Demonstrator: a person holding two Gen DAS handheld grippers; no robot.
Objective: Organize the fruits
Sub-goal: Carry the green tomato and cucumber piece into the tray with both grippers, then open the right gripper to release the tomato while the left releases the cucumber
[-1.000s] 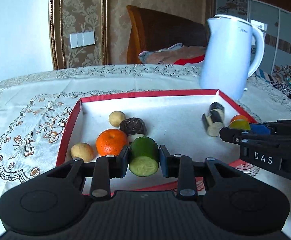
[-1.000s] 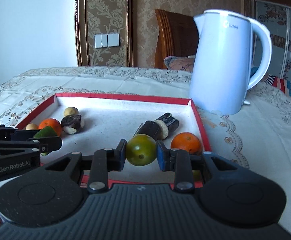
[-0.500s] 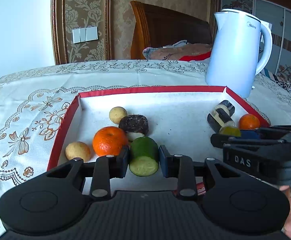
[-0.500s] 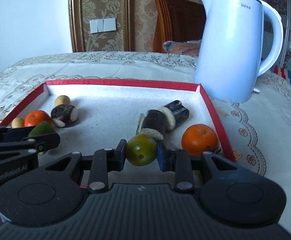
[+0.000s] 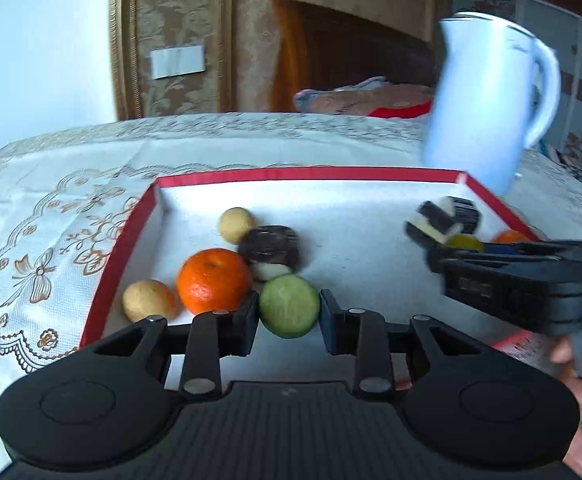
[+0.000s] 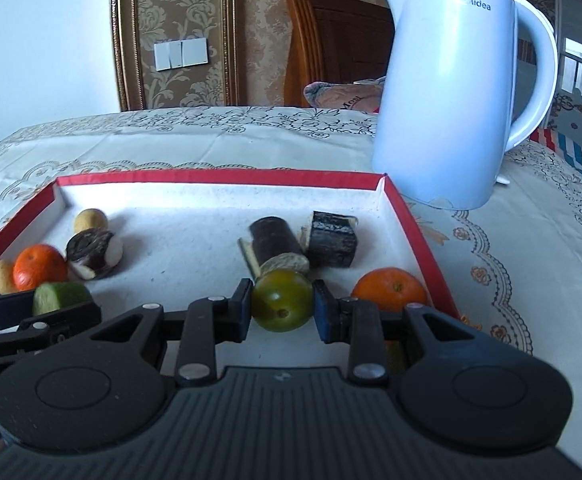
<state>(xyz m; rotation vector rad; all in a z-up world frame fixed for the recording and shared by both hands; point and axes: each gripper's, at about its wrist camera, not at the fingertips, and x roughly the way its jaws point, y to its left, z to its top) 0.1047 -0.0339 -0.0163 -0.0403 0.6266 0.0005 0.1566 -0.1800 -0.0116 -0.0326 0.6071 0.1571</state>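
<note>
The cucumber piece (image 5: 289, 306) sits clamped between the pads of the left gripper (image 5: 289, 318), cut face toward the camera, over the near-left part of the tray (image 5: 131, 236). The round green fruit (image 6: 283, 304) is pinched the same way in the right gripper (image 6: 282, 312), over the tray's near edge toward its right side (its small dimple faces the lens). Both grippers tilt downward toward the tray floor and lie side by side, near each other but apart; each one shows at the edge of the other's view. A hand (image 5: 575, 392) wraps the right gripper's handle at the lower right of the left wrist view.

Just beyond the cucumber piece, by the tray's left wall, lie an orange (image 5: 213, 280), a pale fruit (image 5: 149, 300) at the near-left corner, a second pale one (image 5: 237, 219) farther back, and a dark chunk (image 5: 271, 246) with a white end, touching the orange. Near the right wall lie two dark cylinders (image 6: 277, 246), close together, and a second orange (image 6: 389, 289) by the near-right corner.

The tray rests on an embroidered tablecloth (image 6: 531, 240). A white kettle (image 6: 451, 92) stands on the cloth just past the tray's far-right corner.
</note>
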